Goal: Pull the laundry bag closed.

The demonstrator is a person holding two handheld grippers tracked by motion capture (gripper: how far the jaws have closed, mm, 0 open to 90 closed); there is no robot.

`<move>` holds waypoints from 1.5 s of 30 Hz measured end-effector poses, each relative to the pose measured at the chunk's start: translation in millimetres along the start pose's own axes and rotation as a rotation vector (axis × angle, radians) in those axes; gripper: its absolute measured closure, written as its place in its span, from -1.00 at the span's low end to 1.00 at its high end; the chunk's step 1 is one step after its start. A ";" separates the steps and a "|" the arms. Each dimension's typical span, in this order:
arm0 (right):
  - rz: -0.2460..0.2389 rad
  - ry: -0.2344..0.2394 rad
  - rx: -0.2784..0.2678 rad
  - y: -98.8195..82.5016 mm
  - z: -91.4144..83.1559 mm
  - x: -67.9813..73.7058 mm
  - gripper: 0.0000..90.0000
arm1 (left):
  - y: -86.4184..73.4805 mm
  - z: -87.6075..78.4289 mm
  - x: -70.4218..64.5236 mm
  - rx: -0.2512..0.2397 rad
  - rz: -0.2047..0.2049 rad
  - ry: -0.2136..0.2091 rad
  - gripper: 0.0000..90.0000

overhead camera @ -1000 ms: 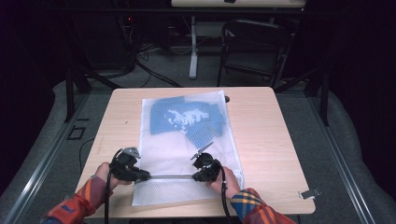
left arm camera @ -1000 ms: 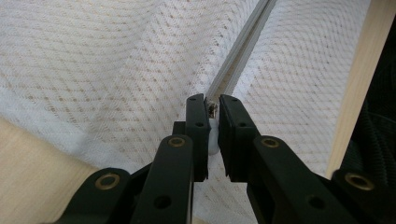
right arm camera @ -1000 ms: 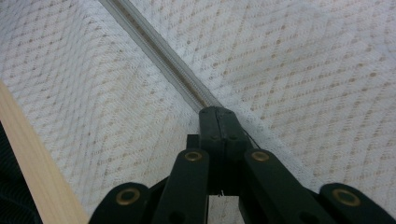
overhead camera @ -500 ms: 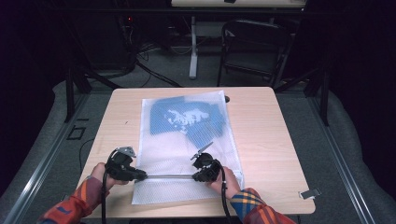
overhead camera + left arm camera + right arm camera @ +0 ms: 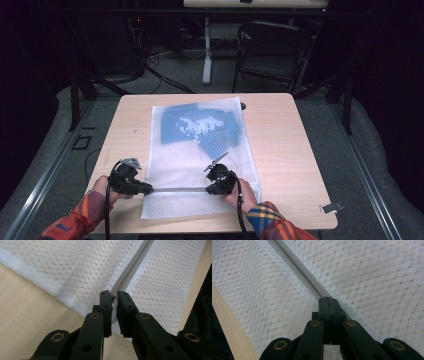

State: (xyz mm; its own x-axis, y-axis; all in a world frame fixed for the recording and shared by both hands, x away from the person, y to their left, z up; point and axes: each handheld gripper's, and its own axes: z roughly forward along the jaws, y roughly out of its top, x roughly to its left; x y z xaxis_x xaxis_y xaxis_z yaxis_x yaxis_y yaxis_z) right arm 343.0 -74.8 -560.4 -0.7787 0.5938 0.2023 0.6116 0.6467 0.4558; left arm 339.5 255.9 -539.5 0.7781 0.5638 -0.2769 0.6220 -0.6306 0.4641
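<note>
White mesh bag (image 5: 200,165) is laid flat on the table (image 5: 295,150), its zipper (image 5: 180,189) stretched between the grippers. Zipper pull (image 5: 113,298) is pinched by left gripper (image 5: 148,189); the zipper's other end is clamped by right gripper (image 5: 209,189), jaws fully together.

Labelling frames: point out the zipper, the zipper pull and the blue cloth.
zipper (image 5: 177,189): high view, middle of the grey strip between the grippers.
zipper pull (image 5: 113,297): left gripper view, metal tip between the jaws.
blue cloth (image 5: 220,137): high view, patch seen through the mesh.
</note>
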 end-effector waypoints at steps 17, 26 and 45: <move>-0.004 0.001 0.000 -0.3 -0.3 -0.1 1.00 | -16.6 -6.4 8.2 0.024 -0.046 0.033 0.84; -0.005 0.003 0.002 -0.9 -0.7 -0.3 1.00 | -19.4 -4.9 7.7 0.051 -0.042 0.051 0.84; 0.002 -0.023 -0.081 -11.2 -26.6 -3.1 -0.38 | -20.5 -13.1 18.2 -0.021 -0.112 0.025 -0.38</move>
State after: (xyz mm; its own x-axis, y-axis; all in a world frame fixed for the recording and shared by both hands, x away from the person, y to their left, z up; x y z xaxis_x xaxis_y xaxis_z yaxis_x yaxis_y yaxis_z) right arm 334.8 -96.6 -543.1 -0.7734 0.6065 0.1842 0.5994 0.6052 0.5239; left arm 339.7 286.1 -543.0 0.7012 0.6435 -0.3070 0.7029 -0.5516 0.4491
